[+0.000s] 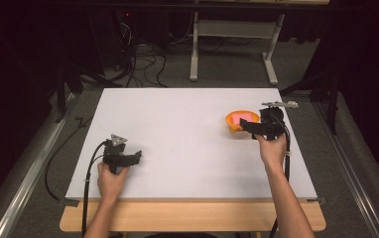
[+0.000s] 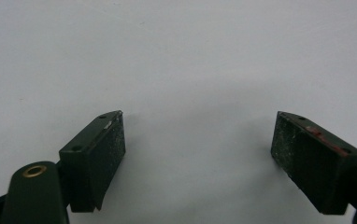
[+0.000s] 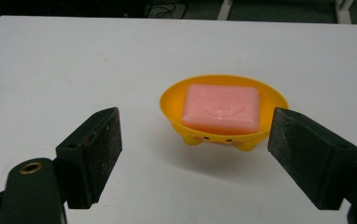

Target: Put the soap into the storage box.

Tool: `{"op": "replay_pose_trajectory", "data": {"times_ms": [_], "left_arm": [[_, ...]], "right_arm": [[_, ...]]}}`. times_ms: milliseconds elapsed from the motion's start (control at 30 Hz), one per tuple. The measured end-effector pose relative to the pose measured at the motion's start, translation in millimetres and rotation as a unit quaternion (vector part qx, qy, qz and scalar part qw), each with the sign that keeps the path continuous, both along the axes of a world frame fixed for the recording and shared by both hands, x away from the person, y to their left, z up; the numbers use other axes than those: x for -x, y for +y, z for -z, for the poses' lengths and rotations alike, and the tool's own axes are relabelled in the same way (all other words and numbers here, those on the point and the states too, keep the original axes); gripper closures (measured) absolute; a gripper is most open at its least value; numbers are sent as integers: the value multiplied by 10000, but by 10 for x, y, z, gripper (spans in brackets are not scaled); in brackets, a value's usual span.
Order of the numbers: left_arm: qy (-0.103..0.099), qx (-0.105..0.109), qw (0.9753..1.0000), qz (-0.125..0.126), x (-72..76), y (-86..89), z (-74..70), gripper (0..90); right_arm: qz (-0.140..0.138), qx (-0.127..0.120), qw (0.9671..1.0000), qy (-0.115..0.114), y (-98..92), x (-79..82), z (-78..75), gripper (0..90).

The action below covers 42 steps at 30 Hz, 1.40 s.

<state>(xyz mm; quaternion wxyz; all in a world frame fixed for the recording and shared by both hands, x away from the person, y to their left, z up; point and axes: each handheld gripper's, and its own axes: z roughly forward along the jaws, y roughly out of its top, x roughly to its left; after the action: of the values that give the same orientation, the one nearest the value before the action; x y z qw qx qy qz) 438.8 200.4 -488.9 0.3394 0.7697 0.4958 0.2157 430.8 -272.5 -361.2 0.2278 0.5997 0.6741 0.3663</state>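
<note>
White table [image 1: 187, 144]: yellow dish [image 3: 223, 100] holding pink soap [image 3: 222, 108], at 2 o'clock. Right gripper [image 3: 195, 154] just short of dish, jaws wide. Left gripper [image 2: 197, 154] at 8 o'clock, jaws wide, holding nothing.

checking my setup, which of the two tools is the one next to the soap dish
The right tool, open beside the orange soap dish; the left tool is over bare table.

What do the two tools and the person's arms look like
Both are black. The left tool carries a grey three-cornered plate, and a black cable trails from it. The left pads are rectangular and speckled; one has a brass eyelet behind it, one a reddish smear. The right tool looks alike. The forearms are bare, no sleeves.
</note>
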Motion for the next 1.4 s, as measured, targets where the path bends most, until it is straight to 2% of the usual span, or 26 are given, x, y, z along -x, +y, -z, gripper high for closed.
{"op": "replay_pose_trajectory", "data": {"times_ms": [333,1133,1400], "left_arm": [[1,2,10000,1,0,0,0,181],[-3,-3,10000,0,1,-1,0,182],[0,0,10000,2,0,0,0,182]], "right_arm": [[-105,-50,9998,-184,-12,146,-74,186],[-150,-249,9989,-369,-152,460,-15,194],[-168,-368,9984,-387,-184,564,55,195]]}}
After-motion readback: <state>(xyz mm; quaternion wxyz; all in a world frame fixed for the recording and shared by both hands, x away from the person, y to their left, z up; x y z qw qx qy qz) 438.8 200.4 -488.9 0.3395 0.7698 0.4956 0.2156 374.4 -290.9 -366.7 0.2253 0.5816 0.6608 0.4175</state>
